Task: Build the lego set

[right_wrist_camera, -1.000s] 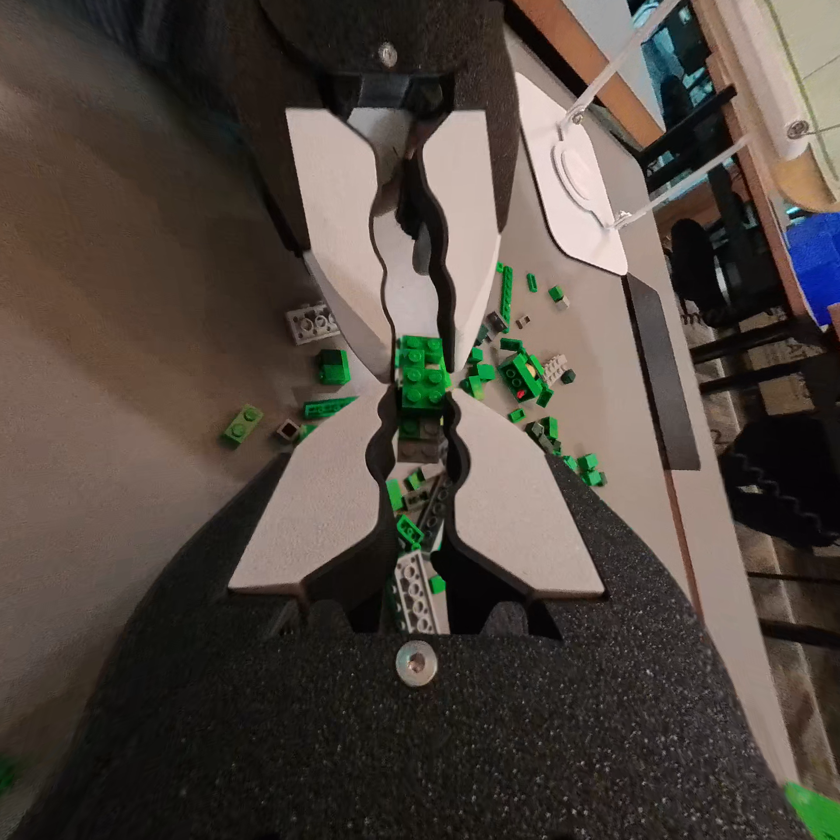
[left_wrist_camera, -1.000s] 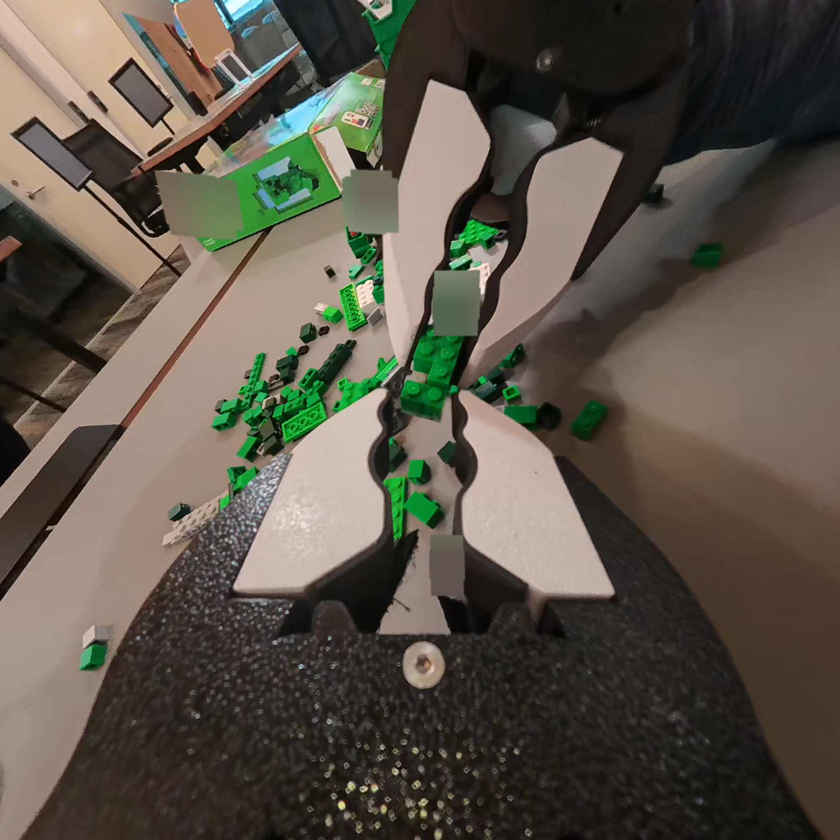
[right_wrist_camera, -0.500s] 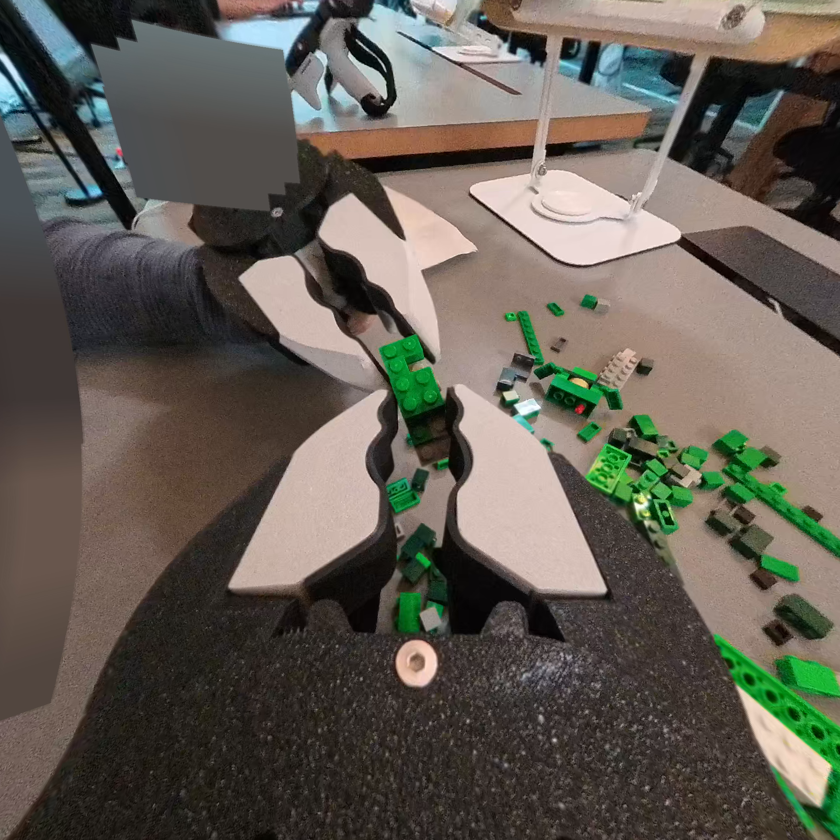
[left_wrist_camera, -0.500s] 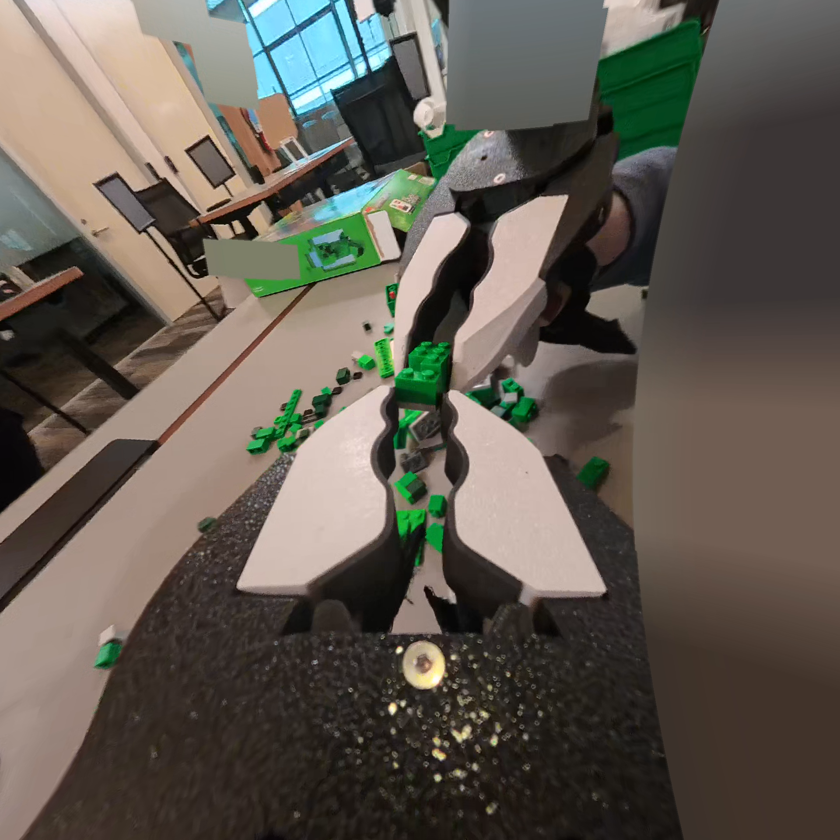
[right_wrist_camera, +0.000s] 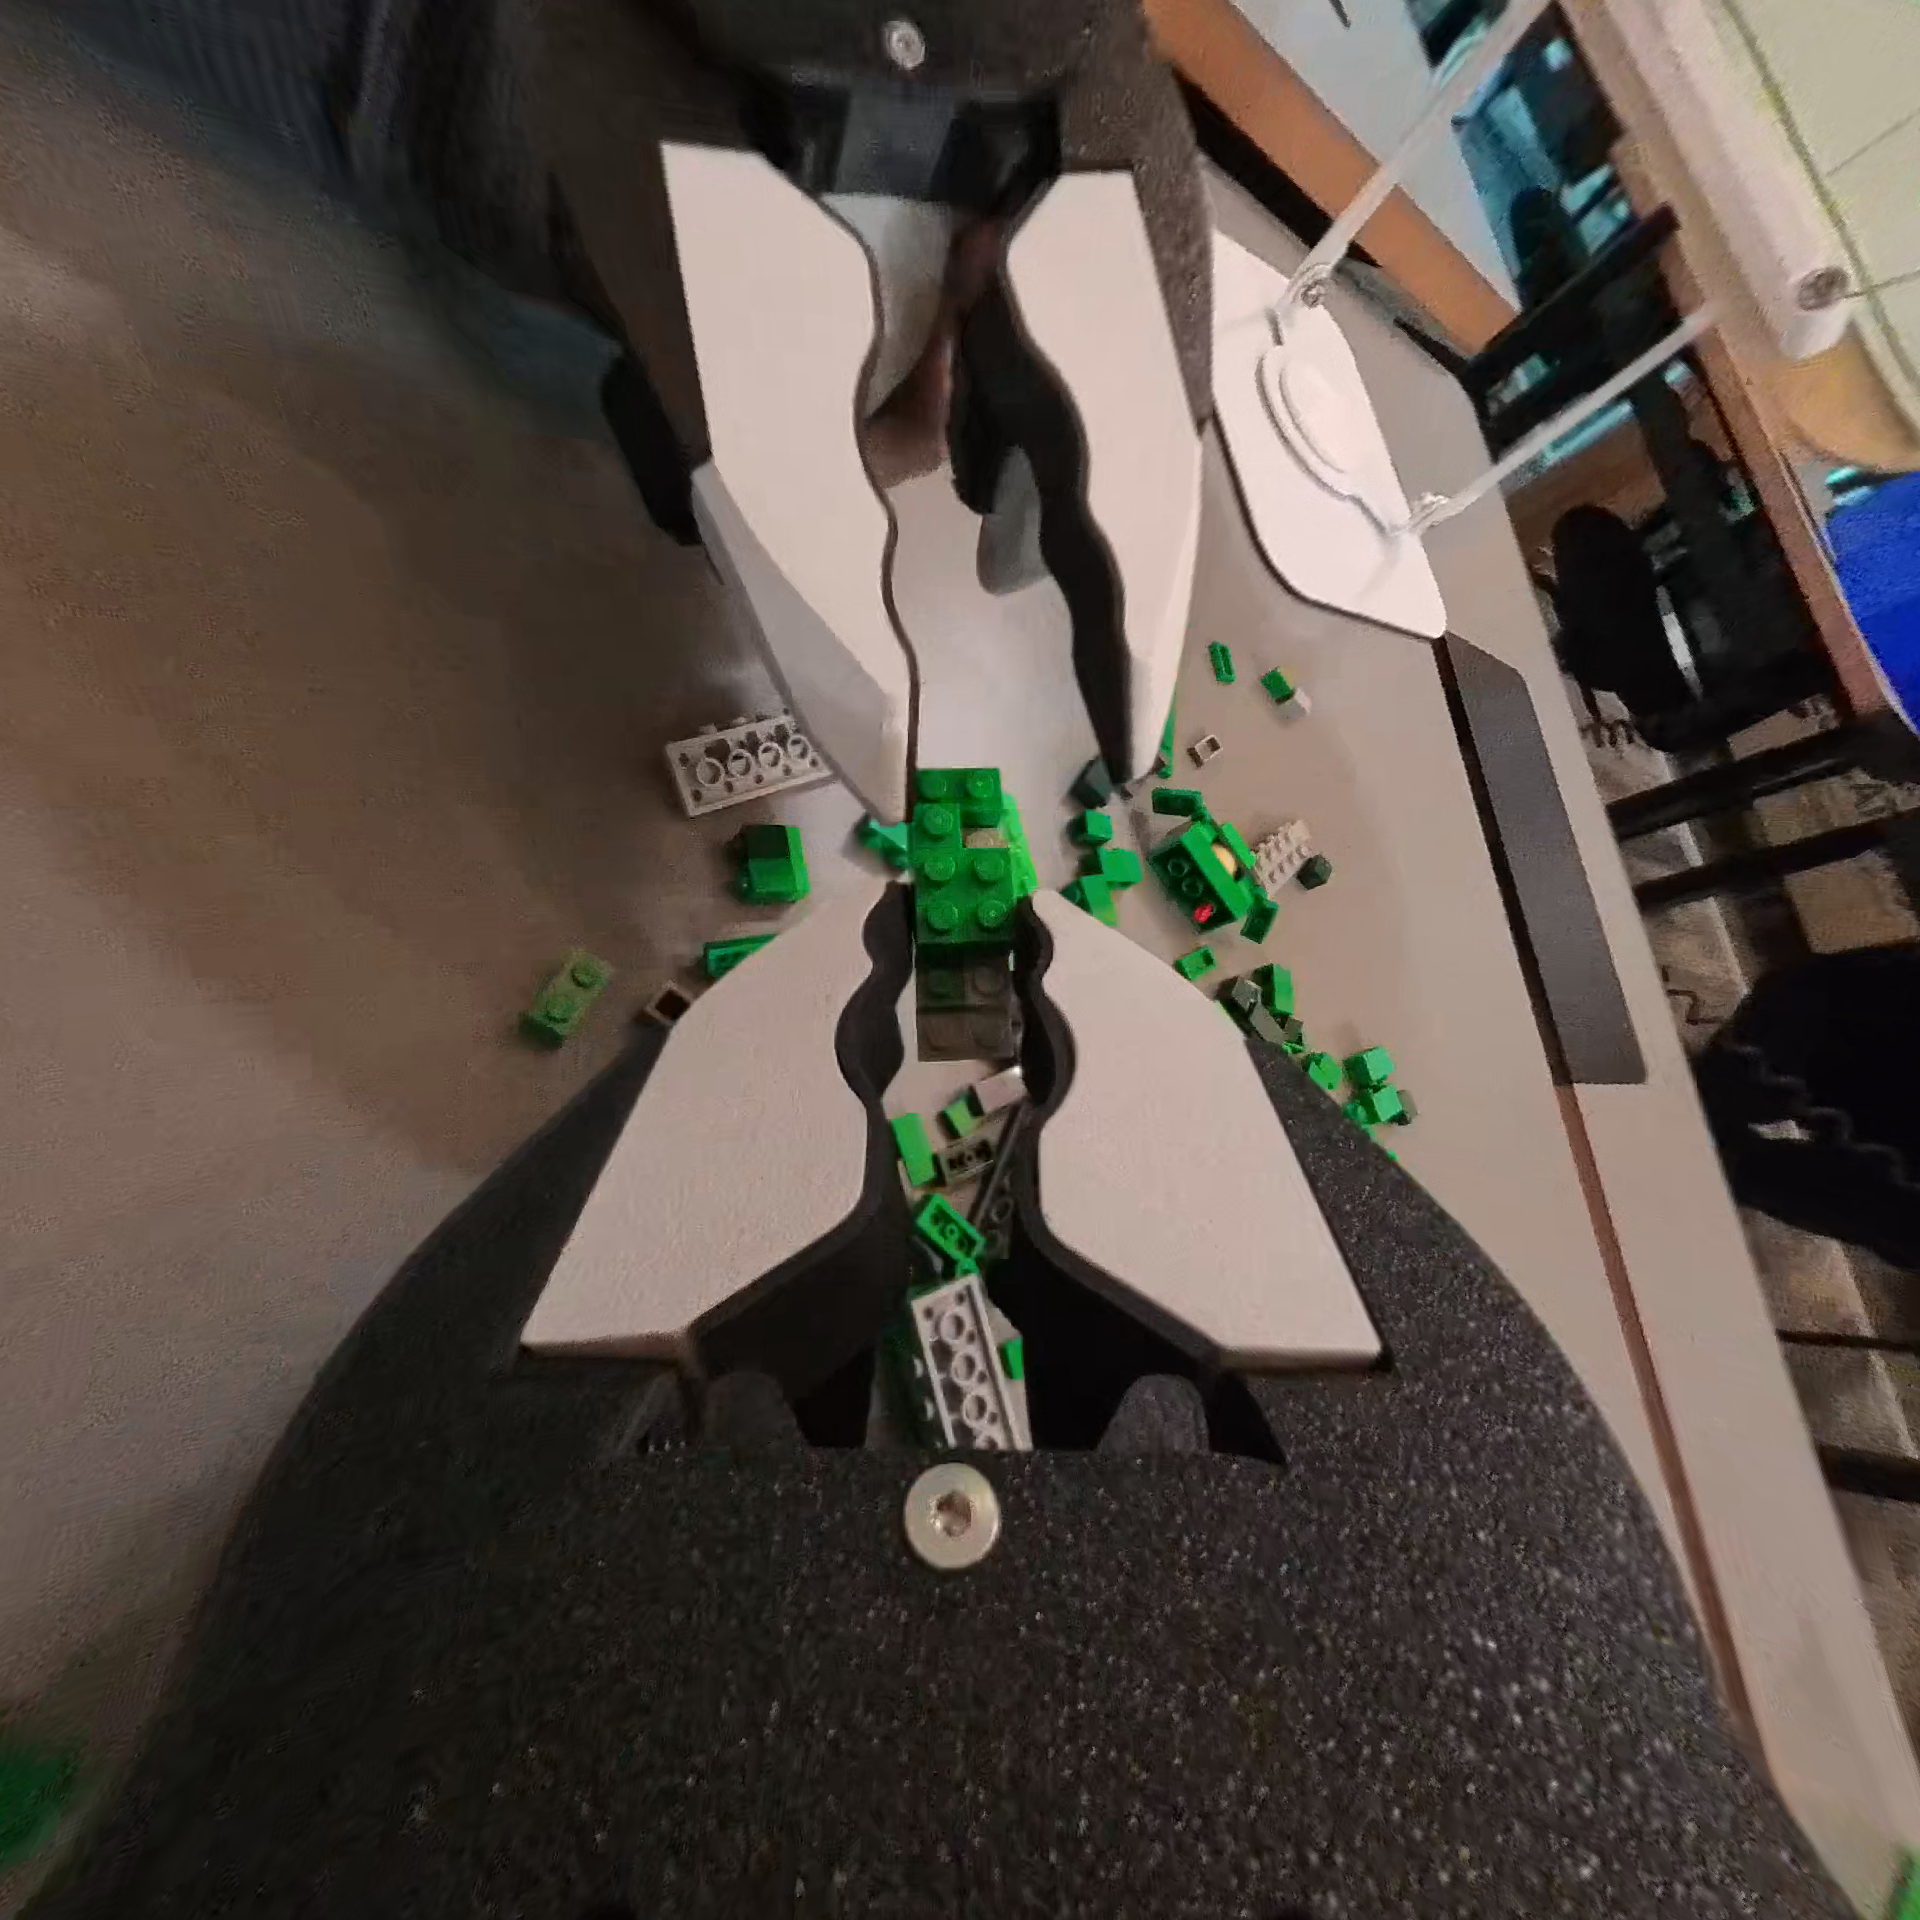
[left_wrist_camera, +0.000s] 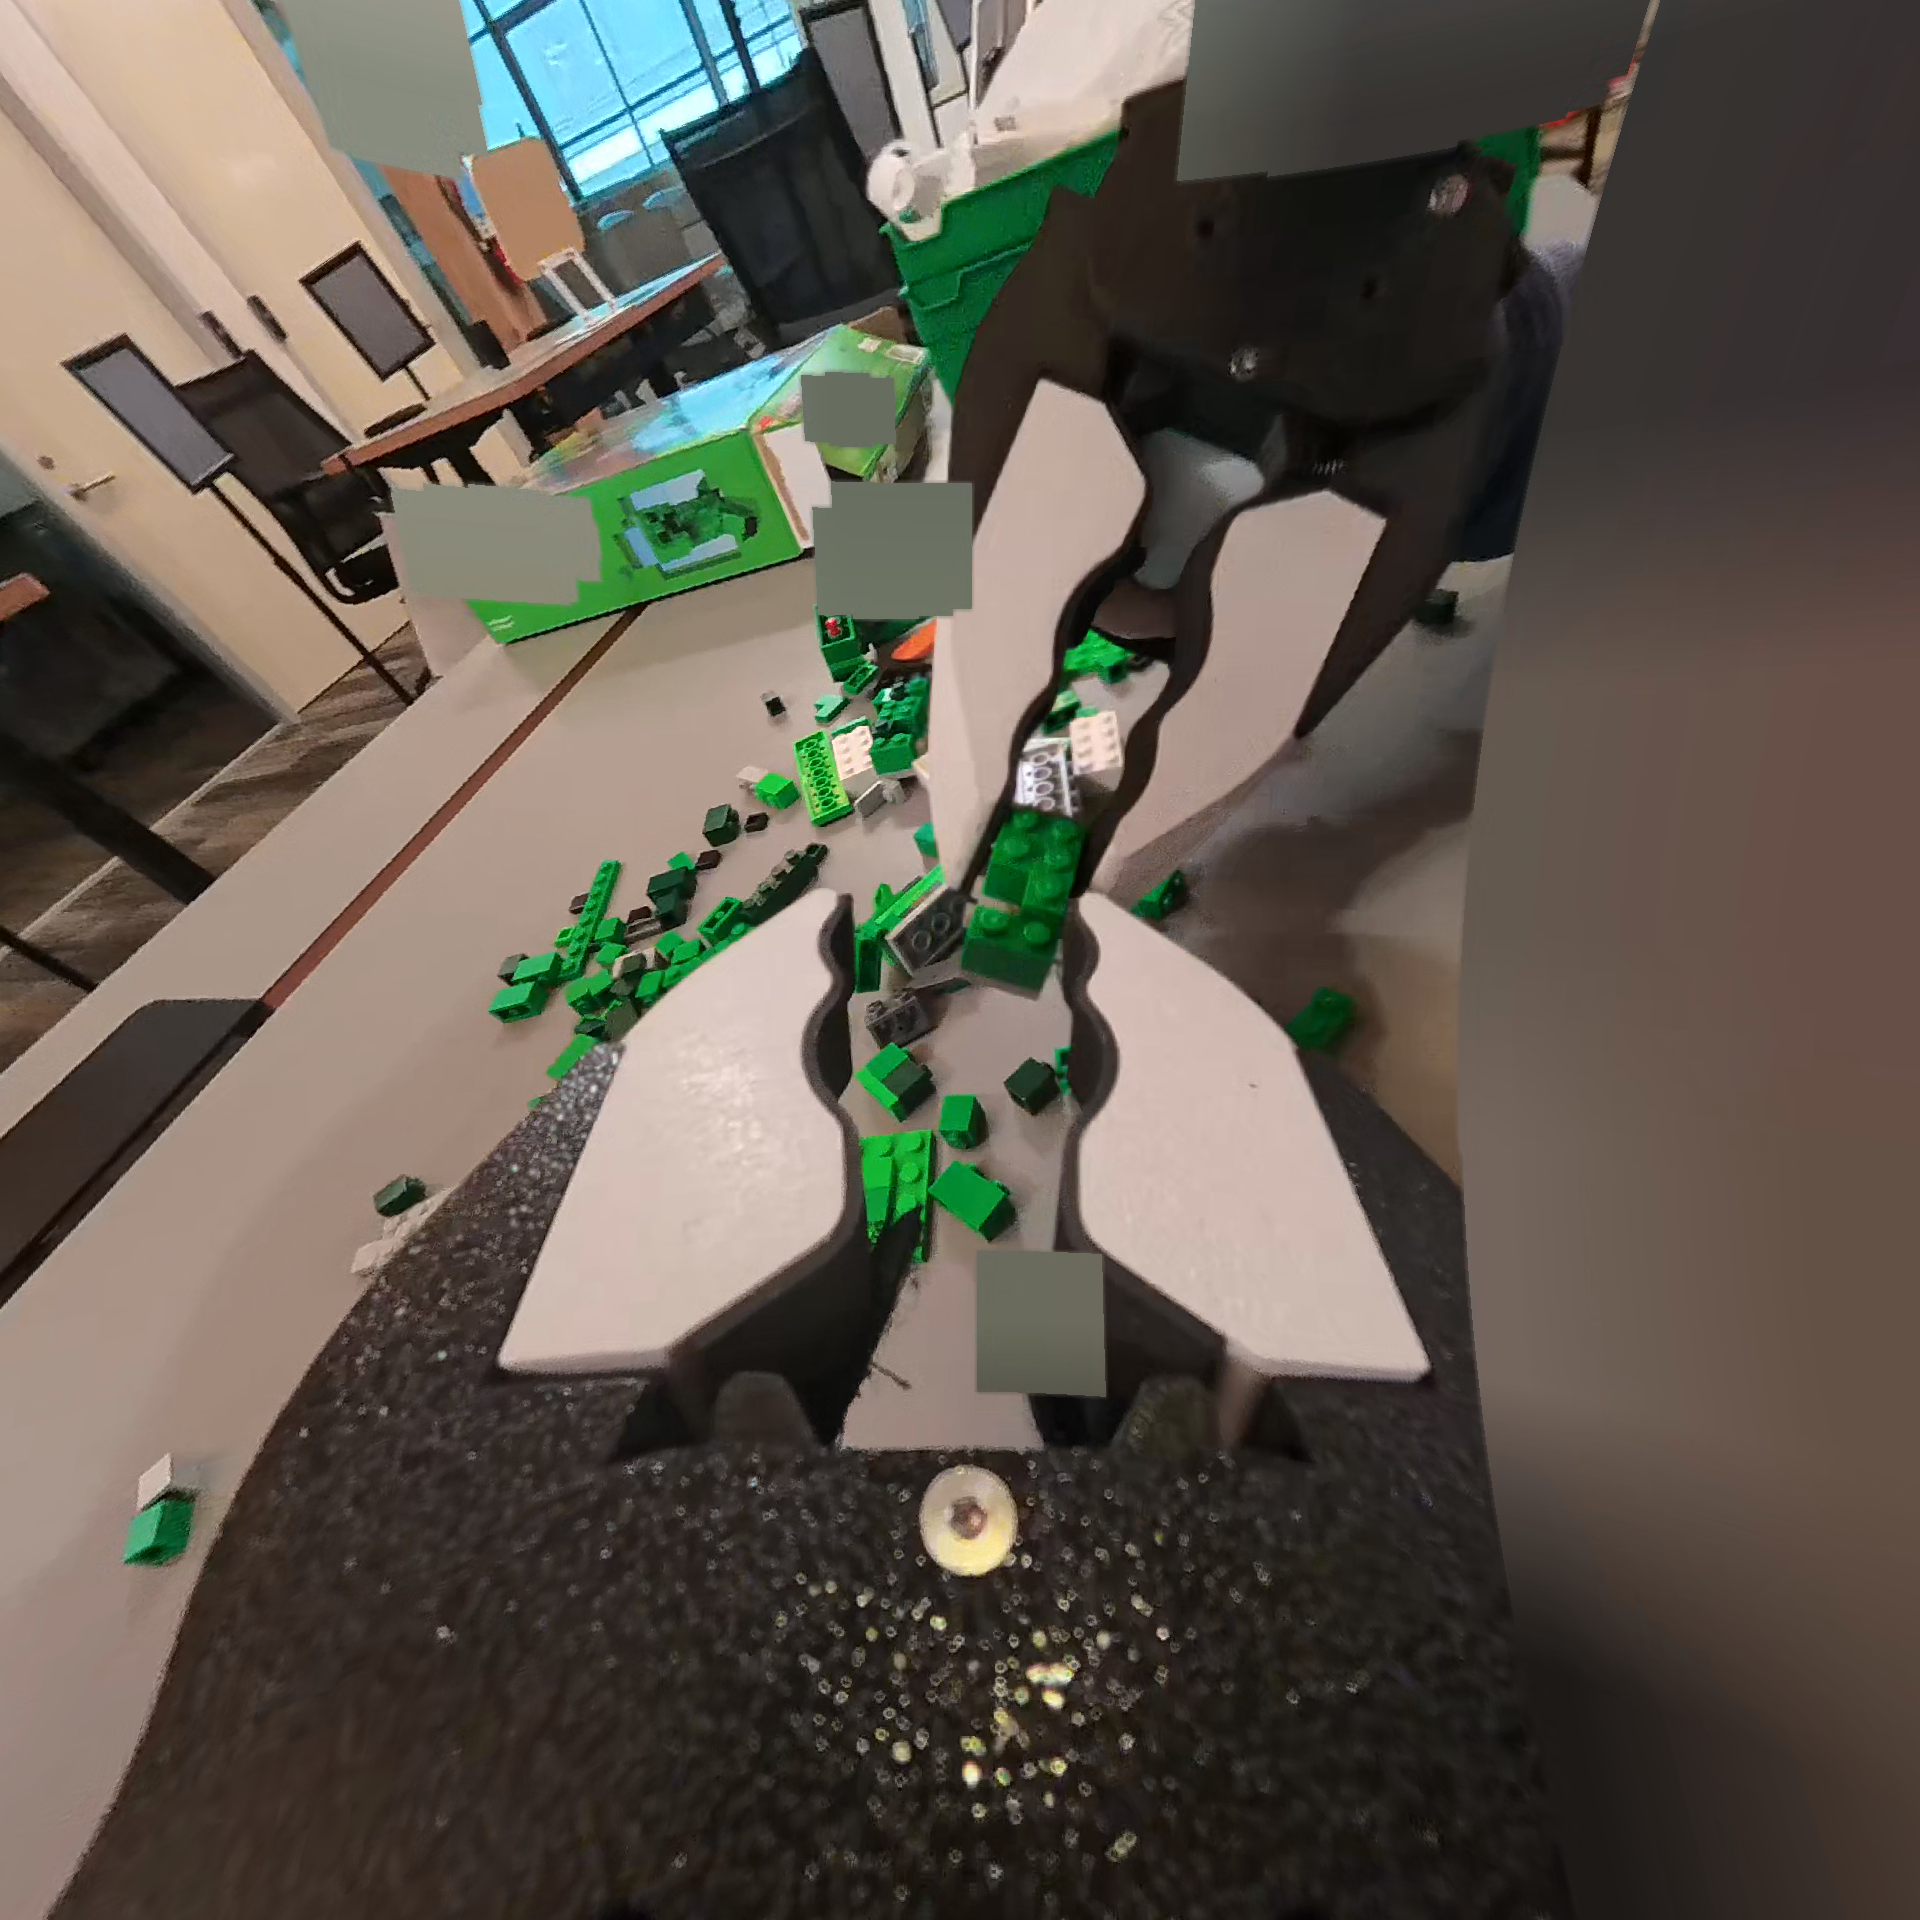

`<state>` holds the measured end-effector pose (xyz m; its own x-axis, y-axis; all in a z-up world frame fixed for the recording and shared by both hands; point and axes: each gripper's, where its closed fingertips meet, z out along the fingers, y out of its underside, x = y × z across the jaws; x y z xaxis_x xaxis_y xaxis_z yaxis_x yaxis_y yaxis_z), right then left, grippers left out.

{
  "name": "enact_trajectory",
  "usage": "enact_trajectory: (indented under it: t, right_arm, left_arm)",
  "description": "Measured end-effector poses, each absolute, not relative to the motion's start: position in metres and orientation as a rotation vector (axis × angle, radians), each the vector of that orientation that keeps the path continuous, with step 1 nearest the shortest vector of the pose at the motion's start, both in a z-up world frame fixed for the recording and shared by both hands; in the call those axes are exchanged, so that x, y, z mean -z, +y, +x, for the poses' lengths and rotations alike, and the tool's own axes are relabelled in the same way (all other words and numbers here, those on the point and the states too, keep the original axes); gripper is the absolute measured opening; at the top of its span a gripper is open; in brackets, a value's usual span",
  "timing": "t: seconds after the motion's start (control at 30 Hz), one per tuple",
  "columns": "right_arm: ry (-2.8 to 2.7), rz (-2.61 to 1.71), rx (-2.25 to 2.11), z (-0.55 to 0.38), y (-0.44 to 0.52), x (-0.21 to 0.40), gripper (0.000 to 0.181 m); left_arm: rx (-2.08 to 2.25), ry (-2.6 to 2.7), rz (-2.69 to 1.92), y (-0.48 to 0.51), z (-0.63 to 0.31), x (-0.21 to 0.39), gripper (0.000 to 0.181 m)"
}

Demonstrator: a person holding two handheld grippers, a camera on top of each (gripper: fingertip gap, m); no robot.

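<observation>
A small assembly of stacked green bricks (right_wrist_camera: 961, 862), darker at its near end, sits between the fingertips of my right gripper (right_wrist_camera: 966, 904), which is shut on it above the table. In the left wrist view the same assembly (left_wrist_camera: 1023, 914) hangs from the right gripper (left_wrist_camera: 1029, 873), which comes in from above. My left gripper (left_wrist_camera: 956, 920) is open, with a wide gap, and the assembly lies close to its right fingertip (left_wrist_camera: 1101, 956). In the right wrist view the left gripper (right_wrist_camera: 1013, 784) faces mine with its jaws spread, one tip at the assembly's far end.
Loose green, dark and grey bricks (left_wrist_camera: 623, 956) are scattered over the grey table (left_wrist_camera: 312, 1195). A green set box (left_wrist_camera: 665, 530) stands at the back. A grey plate (right_wrist_camera: 743, 769), a small green build (right_wrist_camera: 1205, 868) and a white stand base (right_wrist_camera: 1330, 488) lie nearby.
My left gripper's jaws have spread apart and let go of the assembly. The right gripper keeps hold of it. Both grippers have tipped back down toward the table.
</observation>
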<state>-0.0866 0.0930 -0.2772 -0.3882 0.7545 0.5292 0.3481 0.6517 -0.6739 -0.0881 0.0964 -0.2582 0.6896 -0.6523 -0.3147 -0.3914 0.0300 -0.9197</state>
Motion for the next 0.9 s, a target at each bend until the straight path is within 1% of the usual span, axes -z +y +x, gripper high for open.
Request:
enact_trajectory:
  t: [0.1,0.13,0.2,0.27,0.4,0.57,0.67,0.77,0.83,0.9]
  right_arm:
    - [-2.013,-0.826,-0.610,-0.087,0.087,0.278,0.019]
    - [-2.021,-0.808,-0.610,-0.087,0.085,0.278,0.019]
    - [-2.043,-0.790,-0.596,-0.086,0.084,0.280,0.019]
    - [-2.013,-0.825,-0.627,-0.087,0.085,0.276,0.019]
    - [-1.819,-1.017,-0.975,-0.091,0.088,0.249,0.020]
    - [-1.744,-1.148,-1.172,-0.092,0.088,0.242,0.021]
    - [-1.795,-1.095,-1.060,-0.091,0.089,0.249,0.019]
    - [-1.852,-1.028,-0.933,-0.089,0.089,0.254,0.019]
    - [-1.876,-1.016,-0.896,-0.088,0.090,0.257,0.019]
    - [-1.886,-1.007,-0.890,-0.087,0.090,0.259,0.019]
  left_arm:
    - [0.284,0.967,-1.597,0.088,-0.083,0.264,0.028]
    - [0.285,1.021,-1.613,0.084,-0.080,0.270,0.023]
    - [0.197,1.080,-1.645,0.086,-0.081,0.281,0.017]
    - [0.100,1.100,-1.598,0.088,-0.082,0.278,0.017]
    - [0.064,0.971,-1.483,0.091,-0.086,0.246,0.016]
    - [0.053,0.908,-1.434,0.092,-0.087,0.237,0.018]
    - [0.220,0.848,-1.489,0.093,-0.088,0.241,0.019]
    - [0.186,0.889,-1.509,0.092,-0.087,0.247,0.020]
    - [0.186,0.897,-1.498,0.091,-0.084,0.246,0.031]
    - [0.215,0.901,-1.496,0.090,-0.082,0.246,0.036]
